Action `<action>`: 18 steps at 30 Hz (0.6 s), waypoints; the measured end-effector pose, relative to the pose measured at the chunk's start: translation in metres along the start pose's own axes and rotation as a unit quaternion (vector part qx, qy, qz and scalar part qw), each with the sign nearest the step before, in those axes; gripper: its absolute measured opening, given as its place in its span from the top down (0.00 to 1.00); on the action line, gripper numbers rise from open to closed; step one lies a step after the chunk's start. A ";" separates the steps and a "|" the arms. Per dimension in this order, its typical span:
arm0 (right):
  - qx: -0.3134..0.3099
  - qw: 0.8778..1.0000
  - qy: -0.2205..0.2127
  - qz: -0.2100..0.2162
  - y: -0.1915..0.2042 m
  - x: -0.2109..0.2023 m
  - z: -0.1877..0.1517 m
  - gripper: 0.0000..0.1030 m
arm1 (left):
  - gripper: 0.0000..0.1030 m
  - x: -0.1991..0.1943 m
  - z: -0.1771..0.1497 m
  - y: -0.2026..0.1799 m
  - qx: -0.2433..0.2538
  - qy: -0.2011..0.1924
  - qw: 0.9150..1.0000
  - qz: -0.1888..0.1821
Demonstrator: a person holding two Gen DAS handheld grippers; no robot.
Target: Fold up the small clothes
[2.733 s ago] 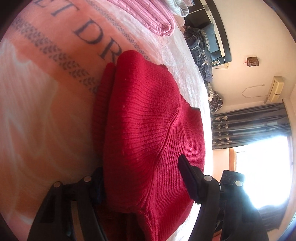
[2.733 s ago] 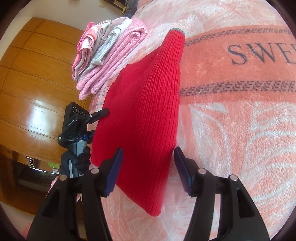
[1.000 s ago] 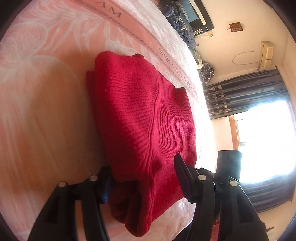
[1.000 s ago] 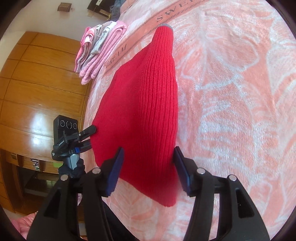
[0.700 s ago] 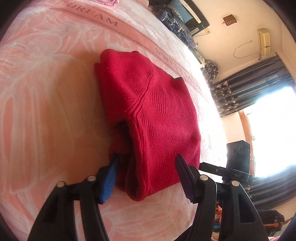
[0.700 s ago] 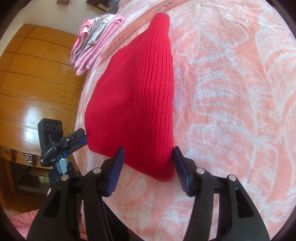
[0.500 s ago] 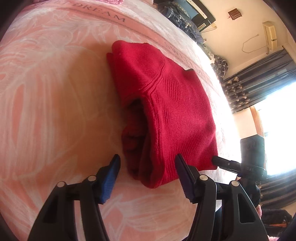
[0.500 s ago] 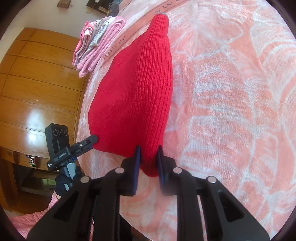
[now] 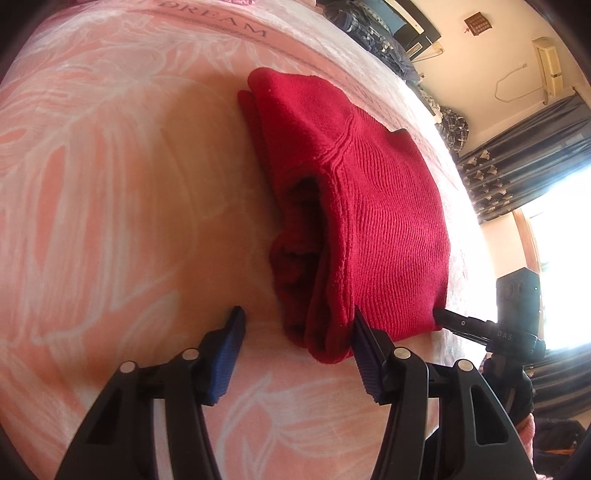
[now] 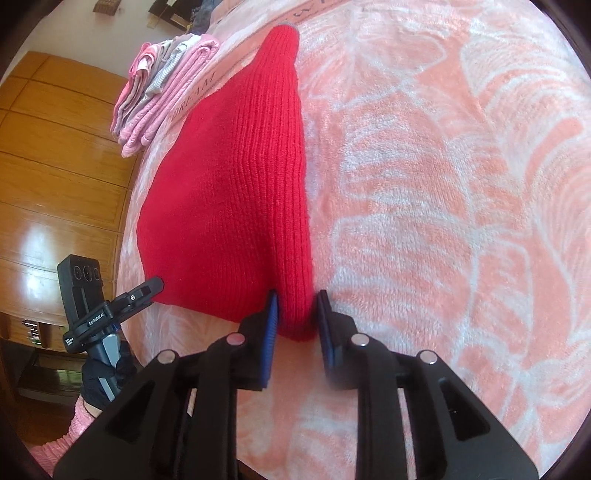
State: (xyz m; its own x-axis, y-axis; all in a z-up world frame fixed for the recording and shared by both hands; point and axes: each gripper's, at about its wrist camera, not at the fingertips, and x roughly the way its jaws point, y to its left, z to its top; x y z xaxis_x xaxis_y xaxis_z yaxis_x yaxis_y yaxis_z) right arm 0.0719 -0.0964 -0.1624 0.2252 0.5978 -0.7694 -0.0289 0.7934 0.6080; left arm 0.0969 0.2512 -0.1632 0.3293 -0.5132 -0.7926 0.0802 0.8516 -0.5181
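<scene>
One red sweater [image 9: 369, 192], folded, lies on the bed's pink leaf-print blanket [image 9: 110, 184], near the bed edge closest to me. My right gripper [image 10: 295, 314] is pinched narrow on the sweater's near corner [image 10: 295, 321]; both blue pads press the knit w/ only that fold between them. My left gripper [image 9: 295, 332] is spread wide, holding nothing. Its right finger [image 9: 369, 354] touches the sweater's near folded end; its left finger [image 9: 225, 350] sits apart over bare blanket.

From the left wrist view the sweater's layers gape open at the near end, w/ a dark hollow btwn top layer and the bunched knit below. The top layer is smooth ribbed knit w/ a raised seam running across it. From the right wrist view the sweater tapers away toward a grey-trimmed far tip [image 10: 288, 26].

A stack of folded pink clothes [image 10: 162, 85] sits at the bed's far edge, well apart from the sweater. Lettering on the blanket band reads "DREAM" [image 9: 236, 26]. Wood wardrobe panels [image 10: 55, 166] stand beyond the bed edge. Dark curtains [image 9: 517, 155] hang by a bright window.
</scene>
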 end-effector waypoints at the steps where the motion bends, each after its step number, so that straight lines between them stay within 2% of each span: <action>1: -0.008 1.000 -0.006 -0.014 0.007 -0.003 -0.001 0.69 | 0.41 -0.002 -0.002 -0.004 0.004 -0.003 1.000 0.006; 3: -0.028 0.998 -0.019 -0.045 0.017 -0.012 -0.007 0.52 | 0.32 -0.009 -0.007 -0.010 0.010 -0.011 1.000 0.014; 4: -0.037 0.997 -0.025 -0.061 0.023 -0.016 -0.009 0.47 | 0.30 -0.015 -0.010 -0.013 0.012 -0.016 1.000 0.018; 6: -0.054 0.994 -0.038 -0.090 0.035 -0.023 -0.016 0.31 | 0.28 -0.025 -0.015 -0.019 0.017 -0.026 0.999 0.025; 7: -0.060 0.992 -0.043 -0.106 0.040 -0.026 -0.019 0.27 | 0.27 -0.030 -0.017 -0.023 0.019 -0.031 0.999 0.026; 9: -0.070 0.987 -0.051 -0.136 0.052 -0.029 -0.025 0.13 | 0.25 -0.039 -0.023 -0.031 0.024 -0.040 0.998 0.038; 11: -0.078 0.983 -0.057 -0.157 0.061 -0.031 -0.029 0.12 | 0.23 -0.046 -0.027 -0.040 0.031 -0.048 0.997 0.051; 14: -0.080 0.982 -0.058 -0.161 0.071 -0.032 -0.036 0.12 | 0.20 -0.057 -0.033 -0.049 0.039 -0.055 0.995 0.075; 18: -0.074 0.977 -0.062 -0.189 0.081 -0.036 -0.043 0.11 | 0.17 -0.071 -0.040 -0.055 0.043 -0.063 0.991 0.107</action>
State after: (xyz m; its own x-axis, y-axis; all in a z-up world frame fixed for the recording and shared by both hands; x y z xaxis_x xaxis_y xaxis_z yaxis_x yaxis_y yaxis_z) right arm 0.0193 -0.0487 -0.0942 0.3641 0.2481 -0.8977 -0.0601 0.9681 0.2432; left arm 0.0313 0.2363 -0.0915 0.4623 -0.3074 -0.8317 0.0740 0.9481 -0.3093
